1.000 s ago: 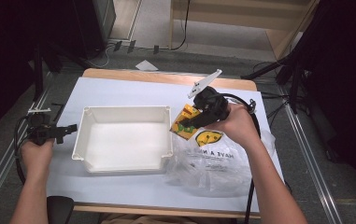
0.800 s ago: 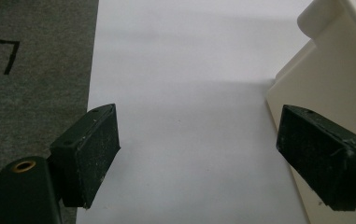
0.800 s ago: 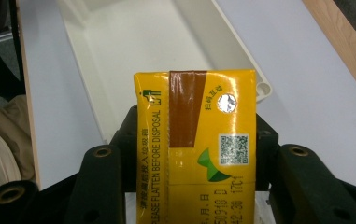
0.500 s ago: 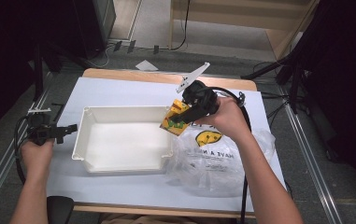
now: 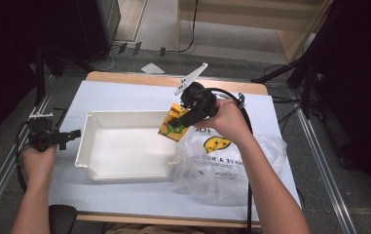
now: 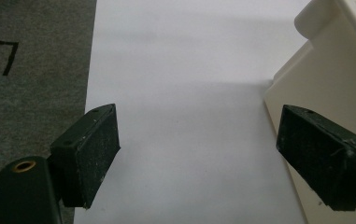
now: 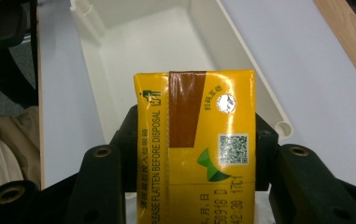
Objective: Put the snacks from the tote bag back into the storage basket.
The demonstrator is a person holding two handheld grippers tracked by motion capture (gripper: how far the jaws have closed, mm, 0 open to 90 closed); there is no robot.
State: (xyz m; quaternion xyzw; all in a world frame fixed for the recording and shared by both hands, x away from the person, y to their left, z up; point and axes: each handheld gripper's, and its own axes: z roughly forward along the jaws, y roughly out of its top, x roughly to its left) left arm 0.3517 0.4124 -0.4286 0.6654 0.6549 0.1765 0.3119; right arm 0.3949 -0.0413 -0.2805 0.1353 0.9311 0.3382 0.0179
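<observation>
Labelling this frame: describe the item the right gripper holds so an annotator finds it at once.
Start at the white tray in the middle of the table; just above its right rim the right gripper is shut on a small yellow drink carton. Unlike the clear smiley-face plastic bag beside it, the carton is a rigid box with a brown stripe, green leaf mark and QR code.

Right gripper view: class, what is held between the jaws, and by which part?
A yellow drink carton, clamped by its two narrow sides near the top end, above the white bin. The left gripper holds nothing.
</observation>
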